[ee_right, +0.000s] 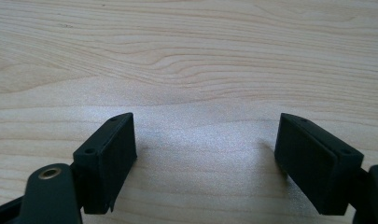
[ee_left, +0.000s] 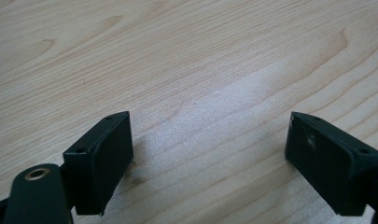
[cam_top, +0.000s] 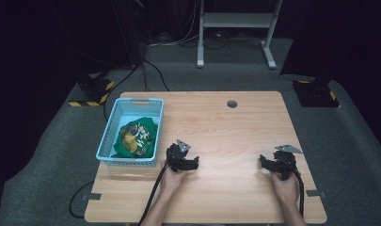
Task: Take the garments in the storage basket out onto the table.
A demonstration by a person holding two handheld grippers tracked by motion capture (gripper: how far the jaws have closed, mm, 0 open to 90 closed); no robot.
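Note:
A light blue plastic basket [cam_top: 109, 141] stands at the table's left edge with a crumpled green printed cloth [cam_top: 136, 137] inside. My left gripper [cam_top: 194, 163] rests low on the wooden table [cam_top: 226, 136] just right of the basket, pointing right. In the left gripper view it [ee_left: 209, 140] is open, bare wood between its jaws. My right gripper [cam_top: 263, 162] sits near the table's right edge, pointing left. It [ee_right: 205, 140] is open too, over bare wood.
A round cable hole [cam_top: 232, 103] sits near the table's far edge. Beyond the table stands a white metal frame [cam_top: 235, 28] on grey carpet, with black cables [cam_top: 155, 75] on the floor. Black cables trail from both grippers off the front edge.

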